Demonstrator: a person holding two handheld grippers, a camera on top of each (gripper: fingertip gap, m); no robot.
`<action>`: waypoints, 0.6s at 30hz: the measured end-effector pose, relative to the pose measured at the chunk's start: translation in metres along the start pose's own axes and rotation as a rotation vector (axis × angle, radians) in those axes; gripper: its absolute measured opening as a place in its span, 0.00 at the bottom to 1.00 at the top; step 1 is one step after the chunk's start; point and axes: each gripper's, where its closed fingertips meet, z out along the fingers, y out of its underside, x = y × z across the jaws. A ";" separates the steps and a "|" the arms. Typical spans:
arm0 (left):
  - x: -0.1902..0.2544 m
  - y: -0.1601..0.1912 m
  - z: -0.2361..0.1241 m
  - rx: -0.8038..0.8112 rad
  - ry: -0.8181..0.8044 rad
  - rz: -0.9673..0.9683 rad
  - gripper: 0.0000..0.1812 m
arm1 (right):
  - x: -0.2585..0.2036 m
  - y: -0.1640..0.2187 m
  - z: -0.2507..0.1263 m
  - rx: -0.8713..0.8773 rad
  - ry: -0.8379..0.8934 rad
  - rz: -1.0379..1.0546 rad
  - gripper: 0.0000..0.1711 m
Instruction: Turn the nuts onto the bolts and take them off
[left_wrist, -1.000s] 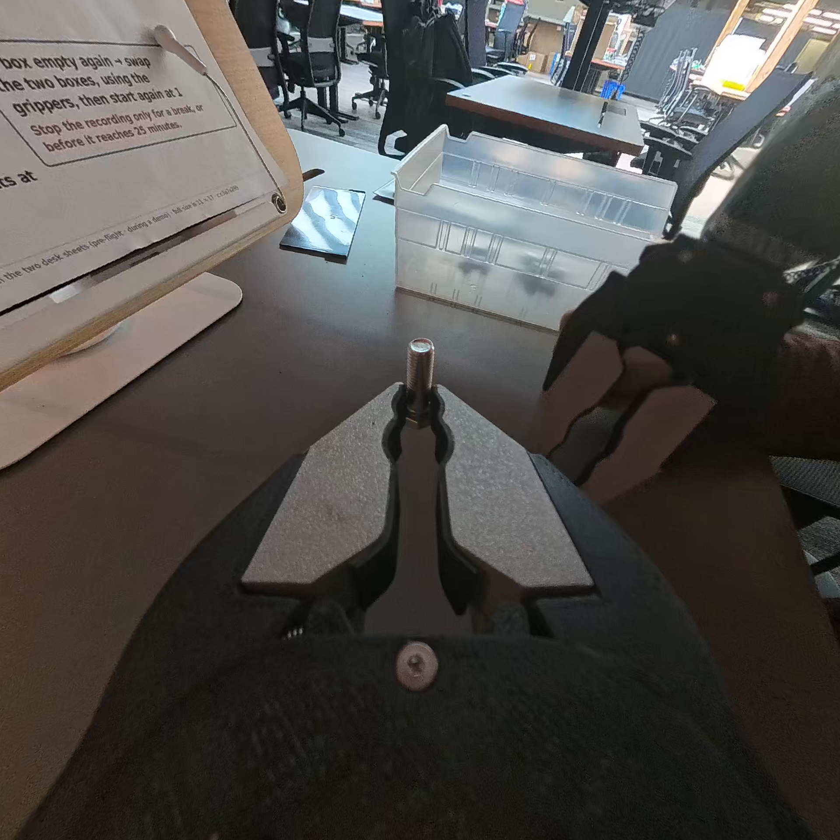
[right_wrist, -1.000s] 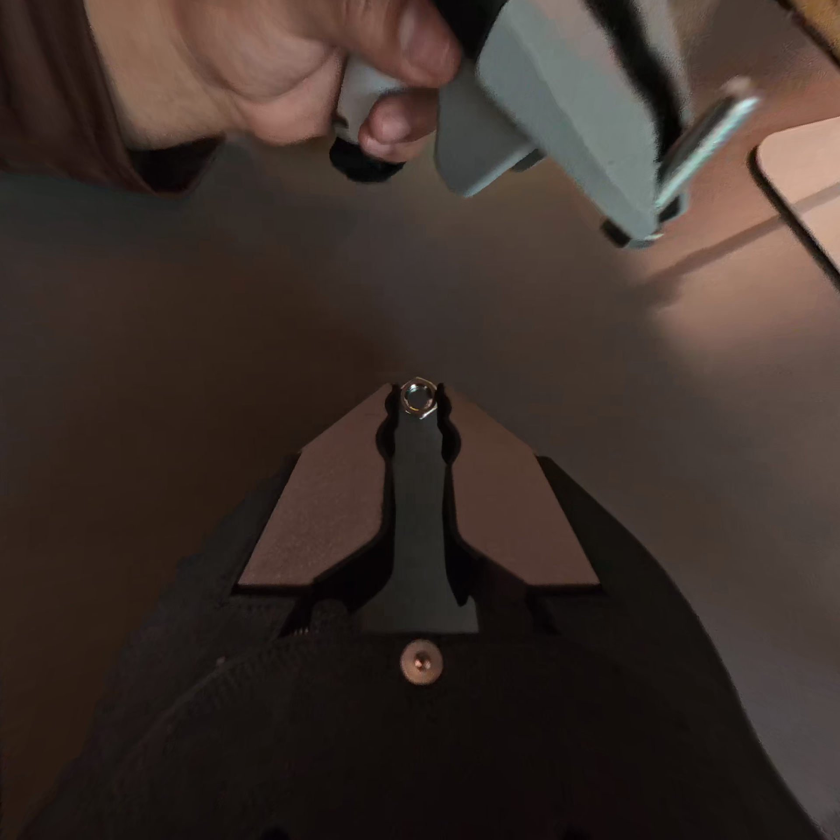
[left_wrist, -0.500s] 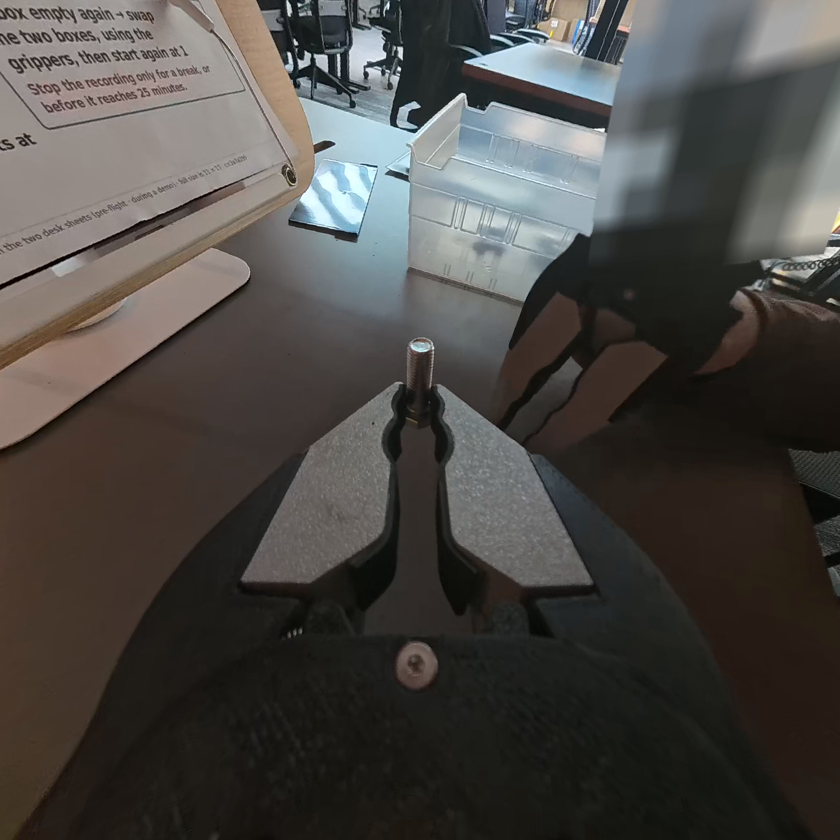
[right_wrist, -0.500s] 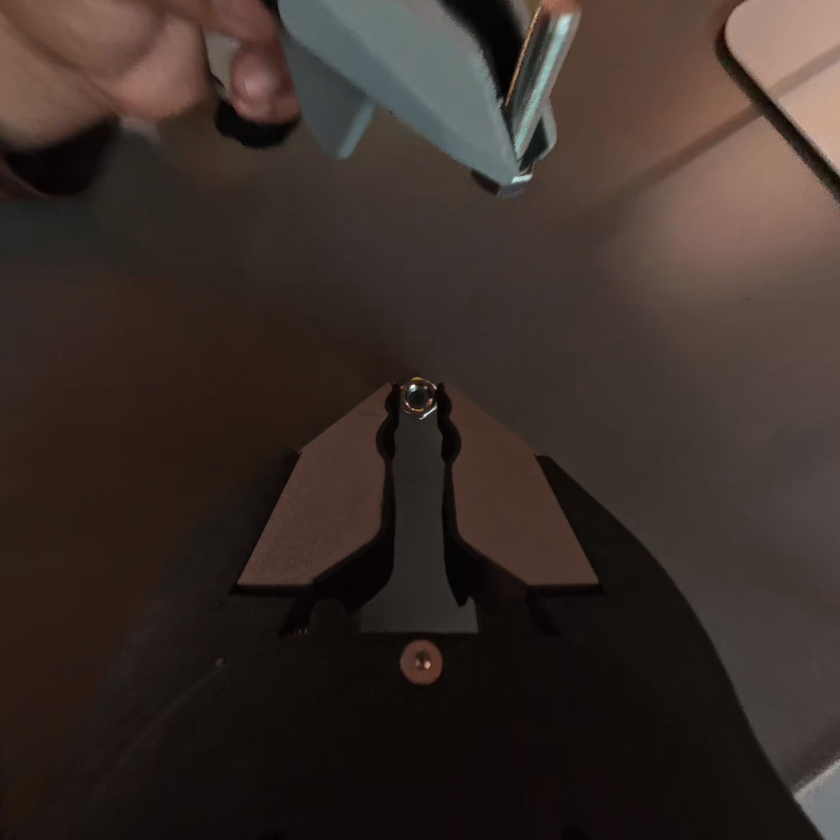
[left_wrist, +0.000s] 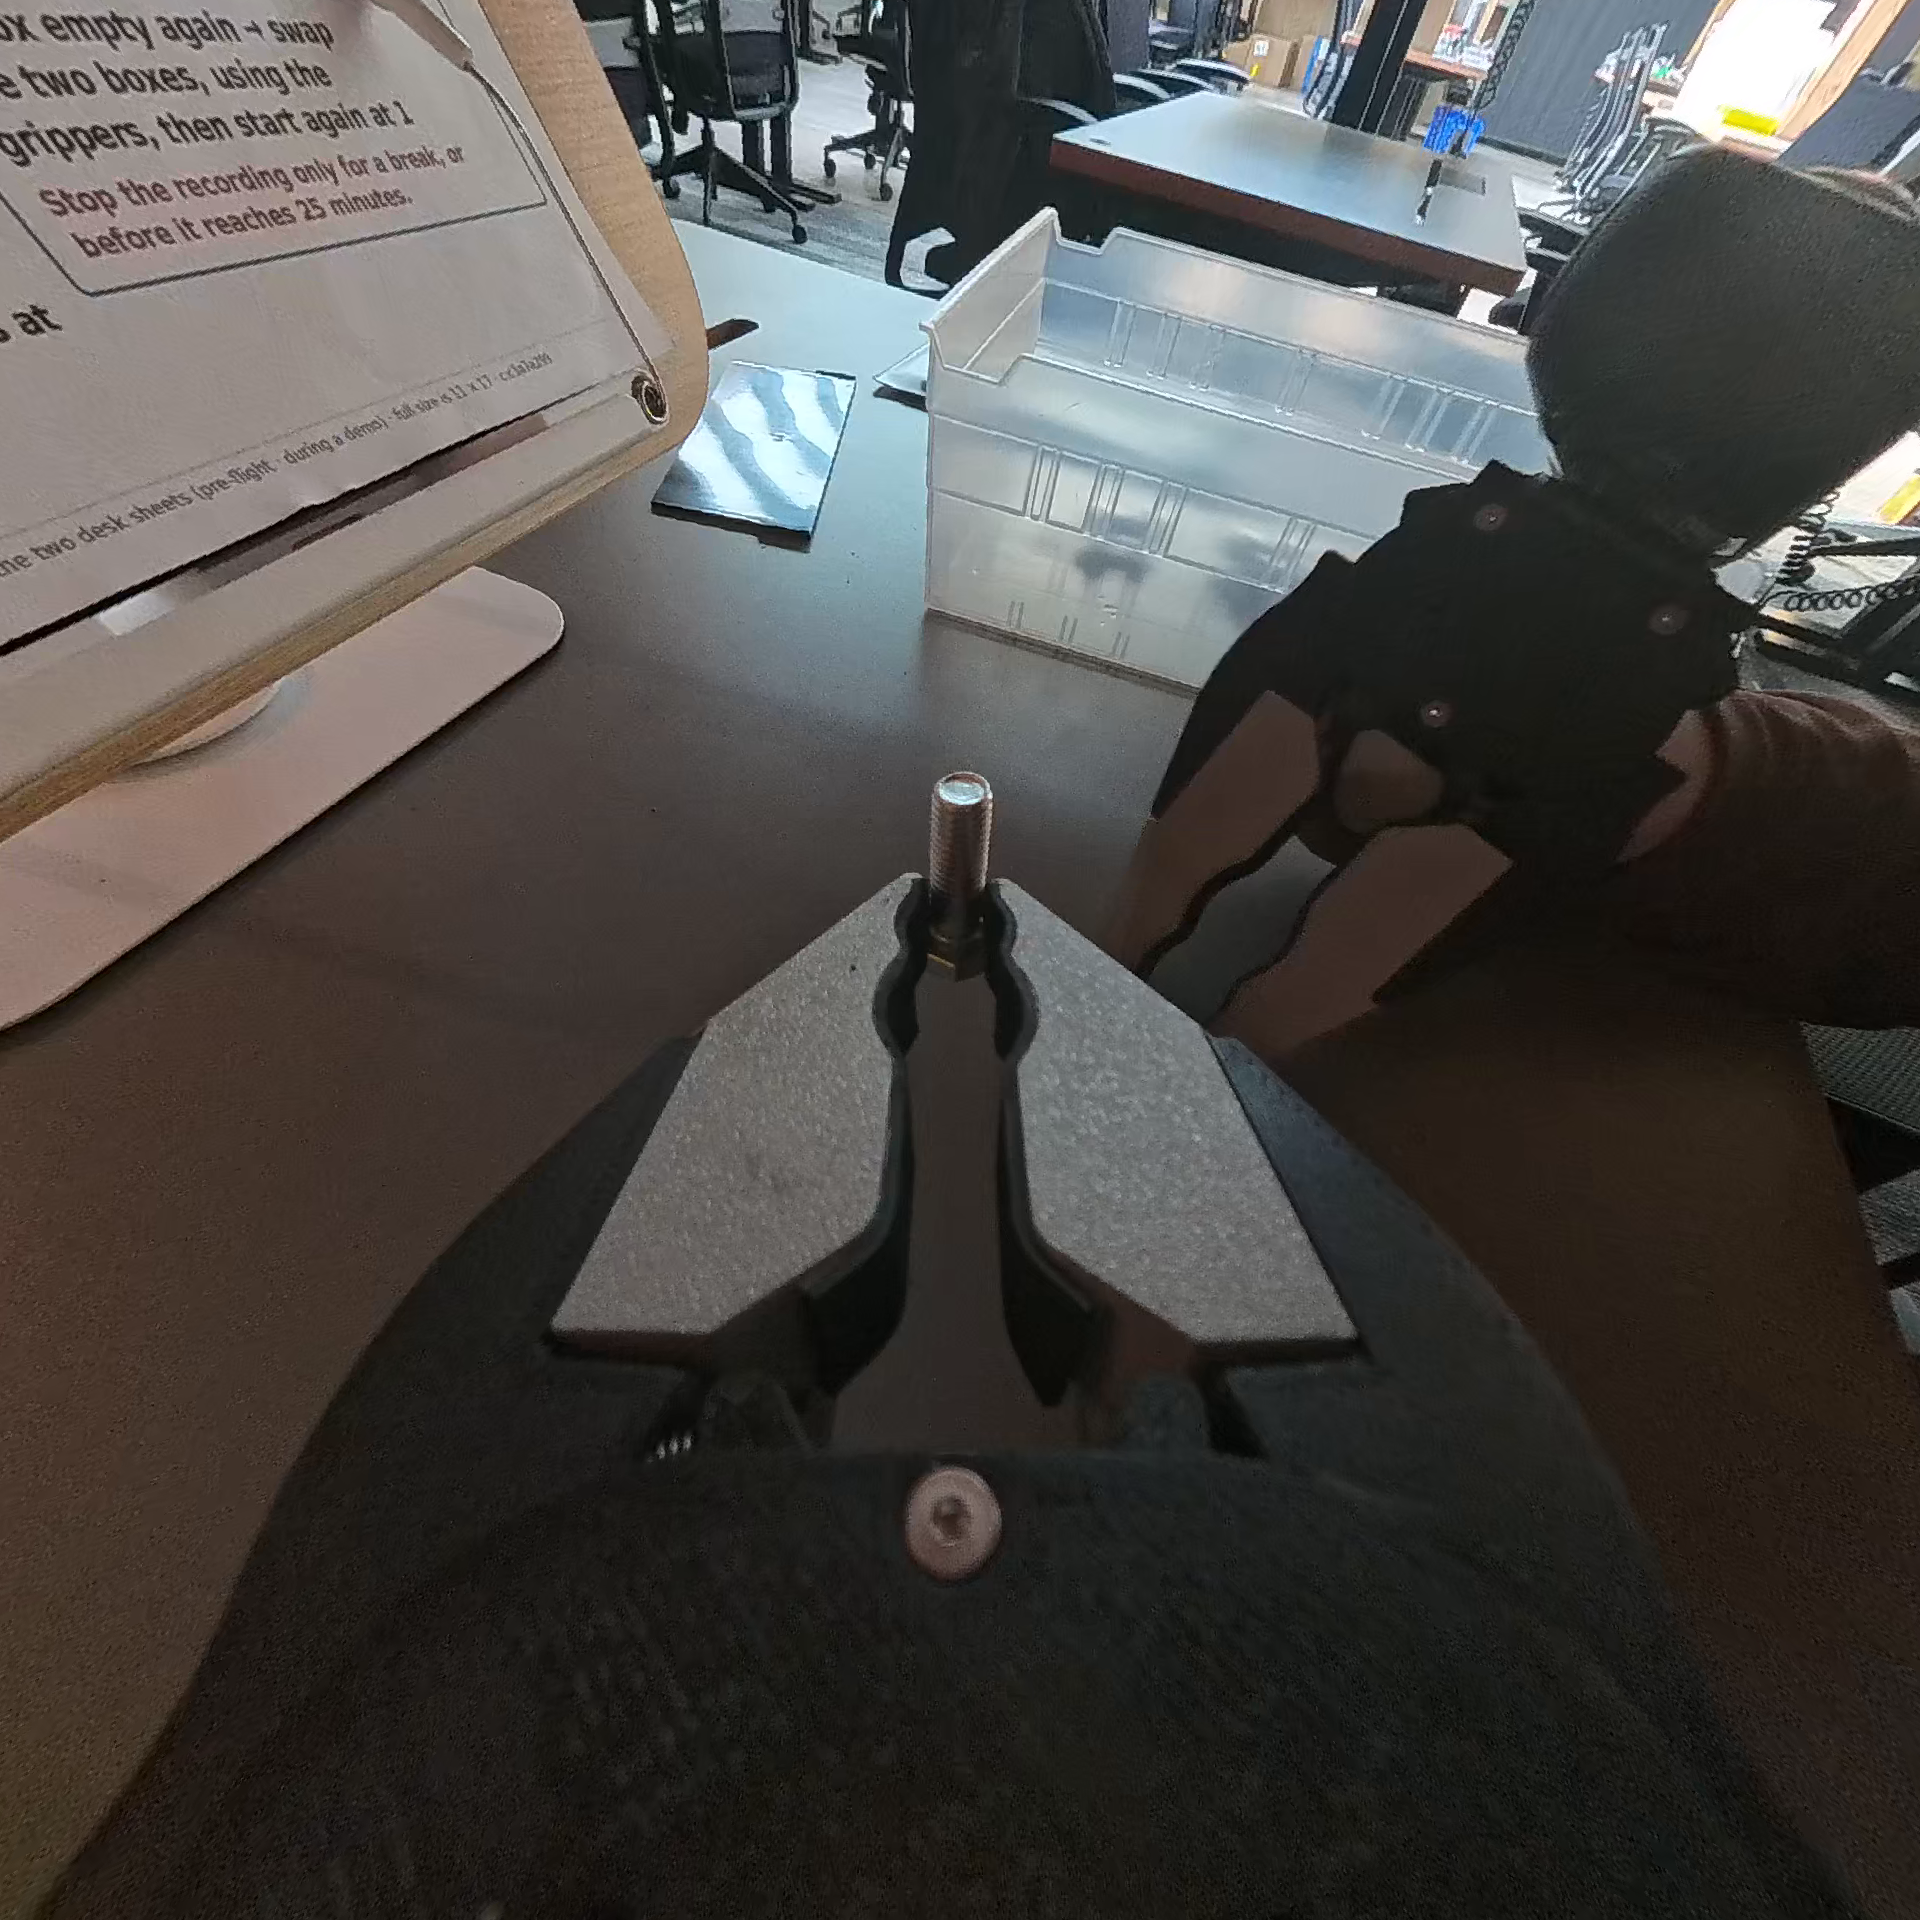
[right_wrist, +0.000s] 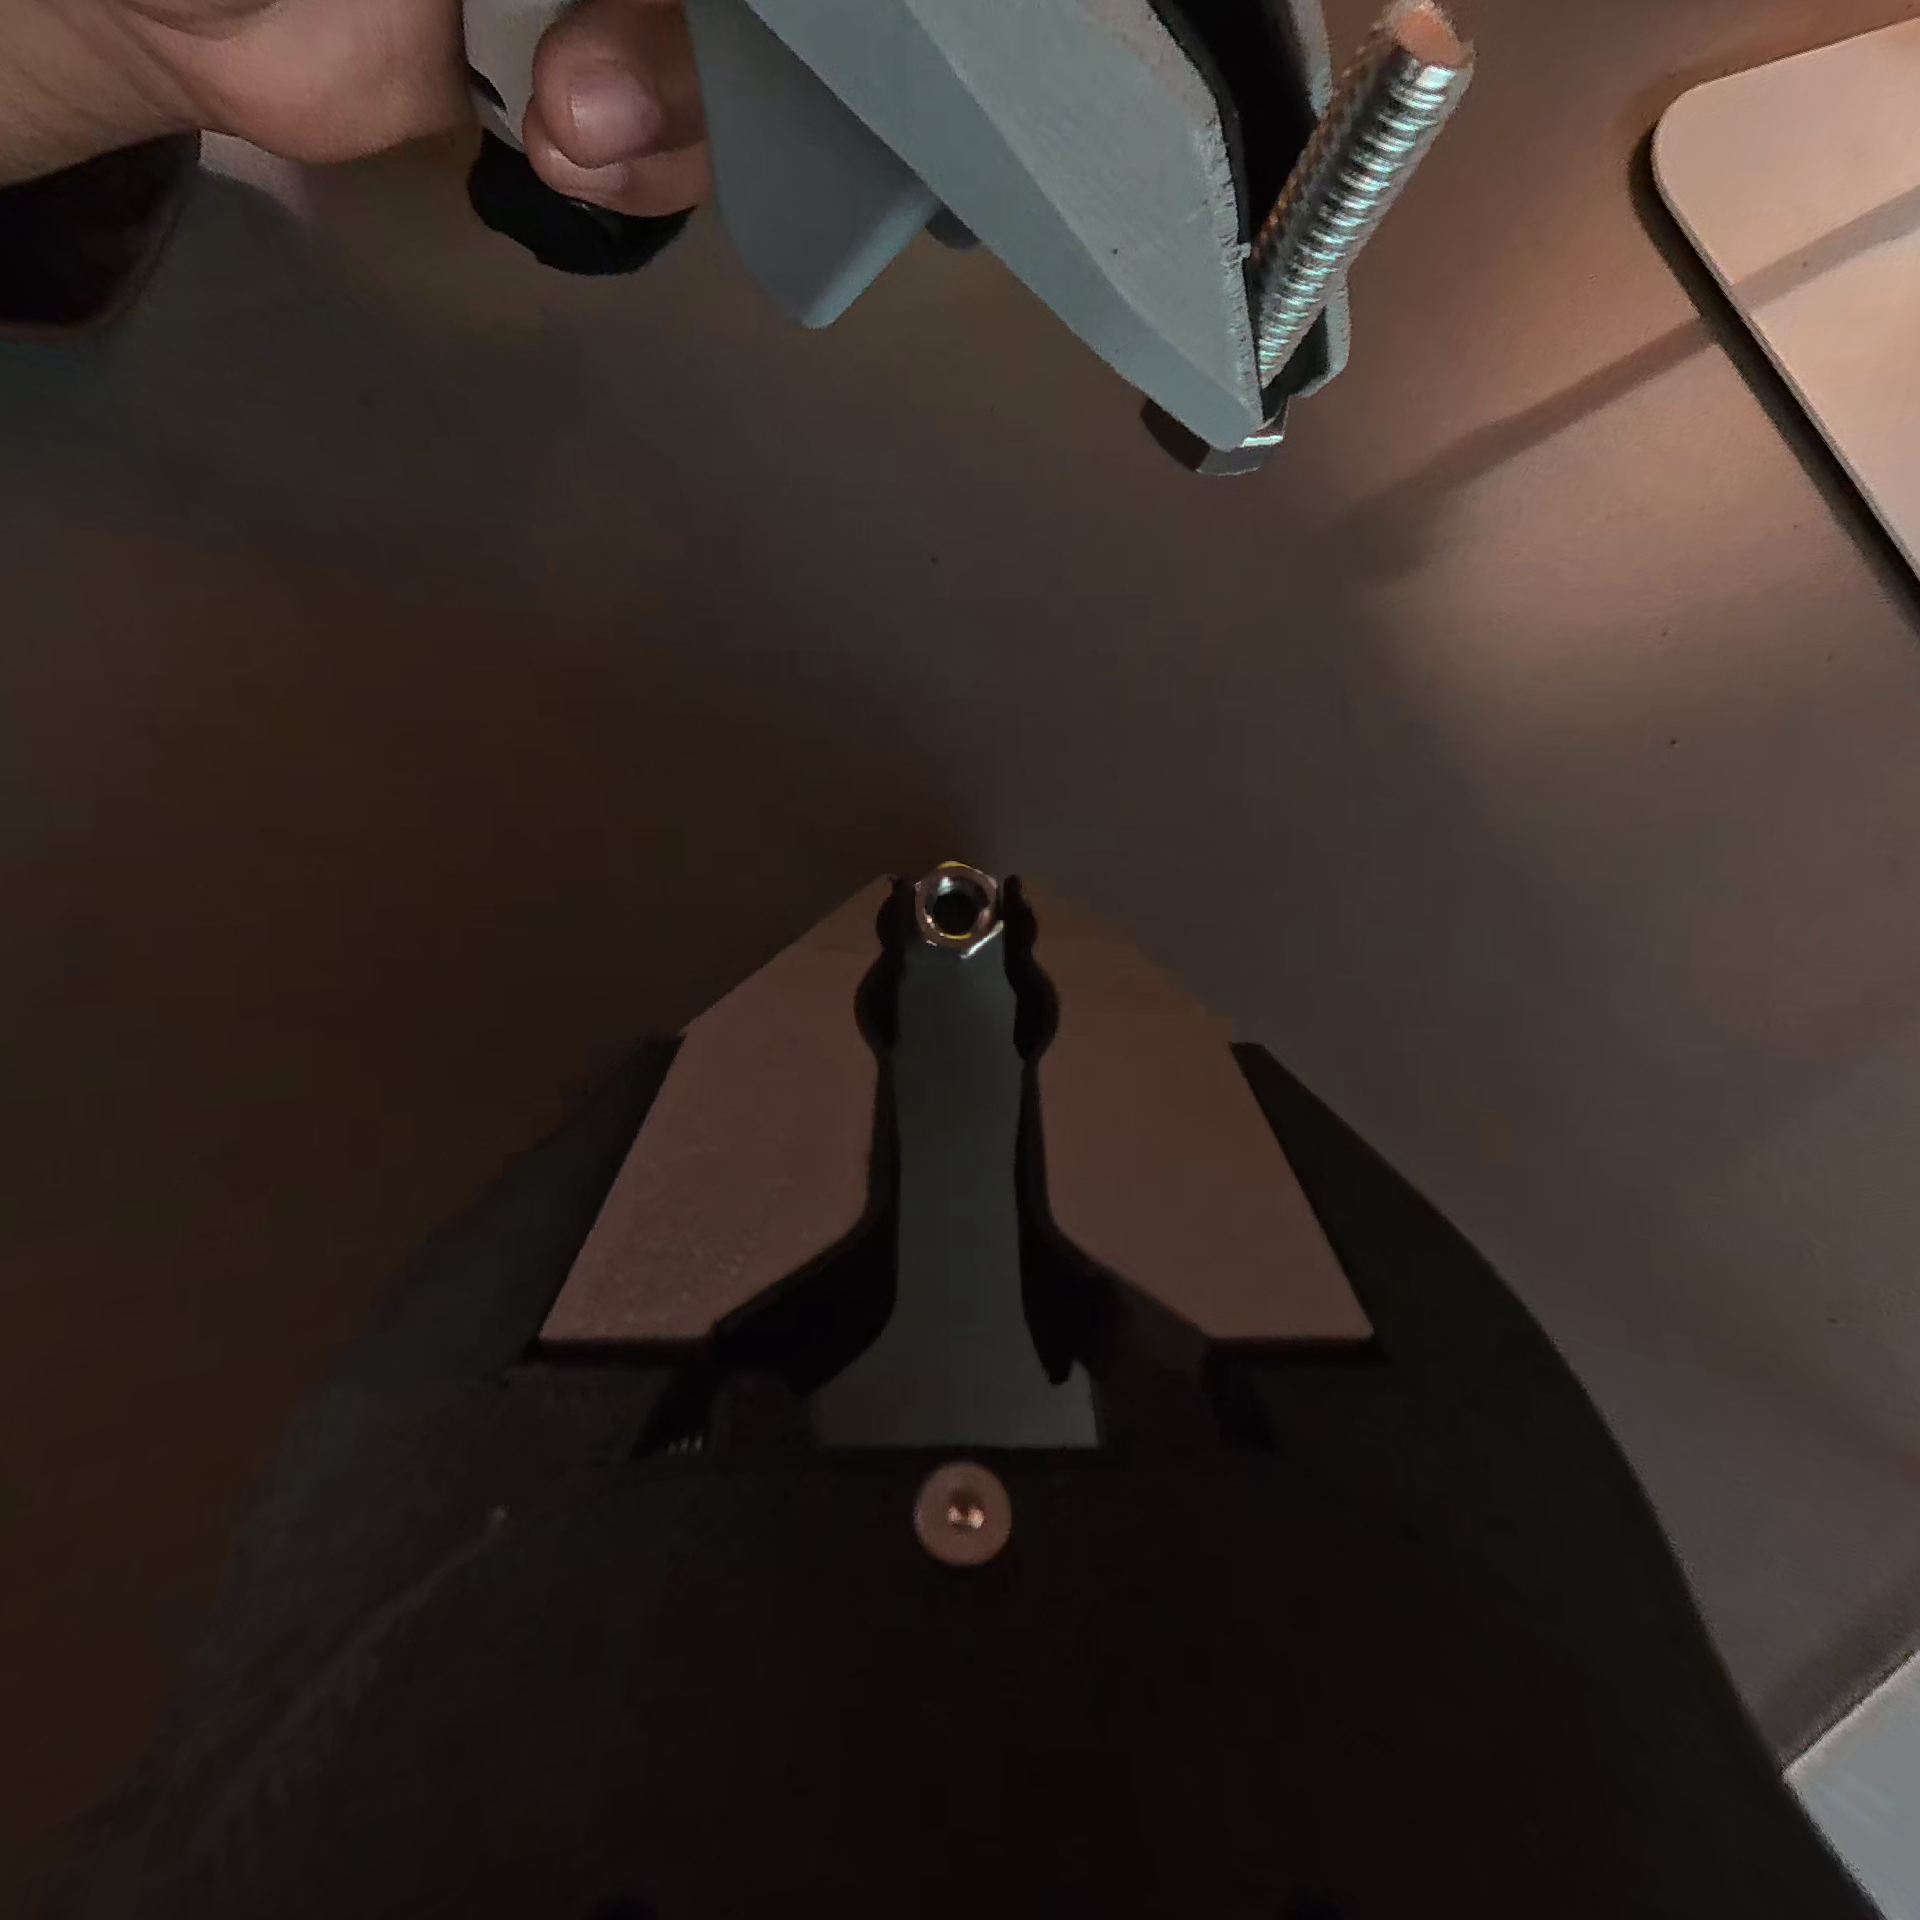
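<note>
Looks like a big open-plan office that doubles as a test lab. Rows of black swivel chairs (left_wrist: 748, 114) on castors, long dark desks (left_wrist: 1299, 187) running way back, cardboard boxes (left_wrist: 1262, 47) stacked at the far end. Up close on the dark tabletop (left_wrist: 416, 987) there's a printed instruction sheet (left_wrist: 260, 260) clipped to a wooden stand (left_wrist: 644, 208) and a clear plastic parts bin (left_wrist: 1195, 468).

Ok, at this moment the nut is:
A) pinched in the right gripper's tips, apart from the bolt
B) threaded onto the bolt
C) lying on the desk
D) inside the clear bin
A: the nut sits between the right gripper tips, while the left gripper separately holds the bare bolt.
</note>
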 end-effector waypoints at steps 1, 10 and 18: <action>0.000 0.000 0.000 0.001 0.001 -0.001 0.04 | 0.000 0.000 0.000 0.000 0.000 -0.001 0.08; 0.000 0.000 0.000 -0.003 0.002 -0.002 0.04 | 0.001 -0.006 -0.003 0.022 -0.018 0.031 0.08; 0.001 0.000 0.000 -0.002 0.002 -0.001 0.04 | 0.001 -0.002 -0.003 0.010 -0.011 0.022 0.08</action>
